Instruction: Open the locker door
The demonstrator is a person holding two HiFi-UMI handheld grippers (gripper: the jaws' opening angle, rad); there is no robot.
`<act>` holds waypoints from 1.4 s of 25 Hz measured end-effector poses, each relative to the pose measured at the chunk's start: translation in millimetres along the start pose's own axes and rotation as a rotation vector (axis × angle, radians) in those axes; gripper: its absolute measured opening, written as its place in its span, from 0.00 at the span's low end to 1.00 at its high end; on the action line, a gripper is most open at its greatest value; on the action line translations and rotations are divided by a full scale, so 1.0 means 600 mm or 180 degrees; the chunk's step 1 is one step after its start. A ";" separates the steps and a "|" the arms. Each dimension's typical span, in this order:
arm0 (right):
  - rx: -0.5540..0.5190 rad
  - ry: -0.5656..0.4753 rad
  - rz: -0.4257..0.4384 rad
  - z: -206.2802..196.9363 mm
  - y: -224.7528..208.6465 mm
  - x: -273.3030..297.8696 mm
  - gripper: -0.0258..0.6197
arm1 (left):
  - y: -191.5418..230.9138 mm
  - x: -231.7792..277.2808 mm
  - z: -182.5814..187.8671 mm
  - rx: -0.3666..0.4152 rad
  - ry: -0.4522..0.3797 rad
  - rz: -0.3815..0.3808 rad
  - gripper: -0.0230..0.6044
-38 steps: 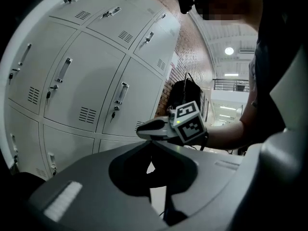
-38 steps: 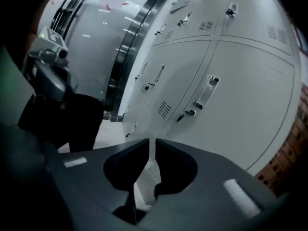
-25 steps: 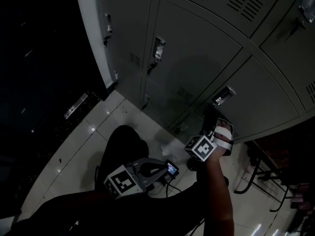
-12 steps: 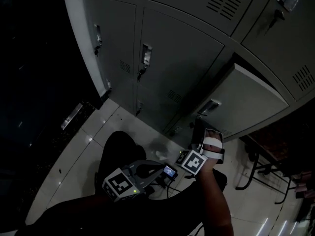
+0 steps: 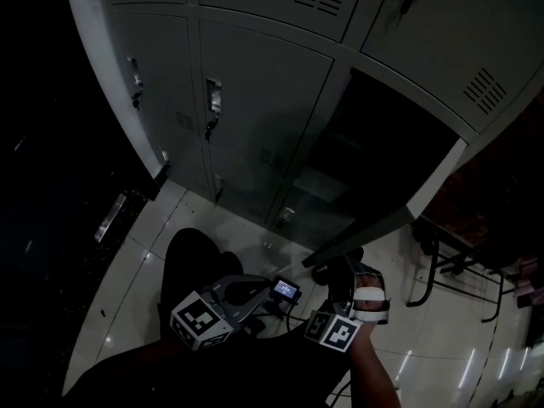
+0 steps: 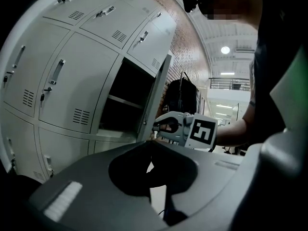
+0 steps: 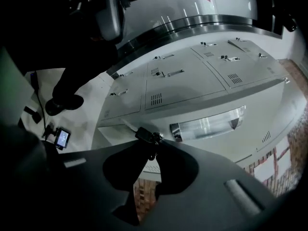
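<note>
The grey locker door [image 5: 435, 184] stands swung wide open, and the dark compartment [image 5: 374, 134] behind it shows one shelf. My right gripper [image 5: 340, 272] is at the door's lower free edge. In the right gripper view its jaws [image 7: 148, 142] pinch the small black lock latch [image 7: 146, 135] beside the shiny handle recess [image 7: 207, 124]; they are opening slightly with the latch between them. My left gripper [image 5: 262, 294] hangs low in front of my legs, shut and holding nothing. From the left gripper view [image 6: 151, 146] the open door [image 6: 156, 97] and the right gripper [image 6: 166, 125] show.
More shut lockers with handles [image 5: 212, 100] fill the wall left of and above the open one. A small device with a lit screen [image 5: 285, 290] and cables lies on the tiled floor. Dark metal chair legs [image 5: 442, 270] stand to the right, behind the open door.
The locker door has gone from shut to wide open. My right gripper has drawn back and down towards me with the door's edge. The left gripper has hardly moved.
</note>
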State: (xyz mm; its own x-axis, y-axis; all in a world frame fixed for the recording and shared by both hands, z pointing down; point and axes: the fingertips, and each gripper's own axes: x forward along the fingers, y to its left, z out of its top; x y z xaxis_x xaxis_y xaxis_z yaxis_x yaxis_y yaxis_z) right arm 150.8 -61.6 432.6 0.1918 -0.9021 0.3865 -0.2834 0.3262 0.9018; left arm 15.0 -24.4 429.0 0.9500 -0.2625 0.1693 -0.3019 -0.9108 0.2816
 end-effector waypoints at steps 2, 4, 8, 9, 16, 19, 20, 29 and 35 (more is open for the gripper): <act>0.0055 0.0100 0.0009 -0.027 0.003 -0.021 0.12 | -0.006 0.003 0.004 0.0003 -0.0022 -0.0013 0.06; 0.0109 0.0206 -0.0008 -0.054 0.004 -0.036 0.12 | -0.011 0.005 0.003 0.0014 -0.0014 -0.0027 0.06; 0.0151 0.0347 -0.0042 -0.096 0.004 -0.054 0.12 | -0.018 0.008 0.001 0.0047 0.0004 -0.0054 0.06; 0.0155 0.0371 -0.0040 -0.105 0.004 -0.057 0.12 | -0.019 0.009 0.002 0.0048 0.0010 -0.0052 0.06; 0.0135 0.0497 -0.0050 -0.153 0.004 -0.071 0.12 | -0.024 0.011 0.004 0.0063 0.0016 -0.0051 0.06; 0.0068 0.0500 -0.0040 -0.165 0.004 -0.073 0.12 | -0.025 0.011 0.002 0.0052 0.0014 -0.0047 0.06; 0.0071 0.0503 -0.0032 -0.168 0.004 -0.074 0.12 | -0.026 0.011 0.002 0.0047 0.0010 -0.0050 0.06; 0.0750 0.0315 0.0111 -0.175 -0.001 -0.118 0.20 | -0.028 0.016 0.004 0.0062 -0.0009 -0.0052 0.06; 0.1741 -0.0172 0.0321 -0.144 -0.016 -0.165 0.13 | -0.030 0.017 0.000 0.0063 -0.0005 -0.0069 0.06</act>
State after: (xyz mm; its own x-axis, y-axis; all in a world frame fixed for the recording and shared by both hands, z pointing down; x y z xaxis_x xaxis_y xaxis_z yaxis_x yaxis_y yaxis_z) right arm 216.0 49.1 402.4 0.0941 -0.8919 0.4424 -0.7469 0.2306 0.6237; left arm 30.3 -11.1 425.6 0.9564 -0.2430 0.1619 -0.2794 -0.9225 0.2665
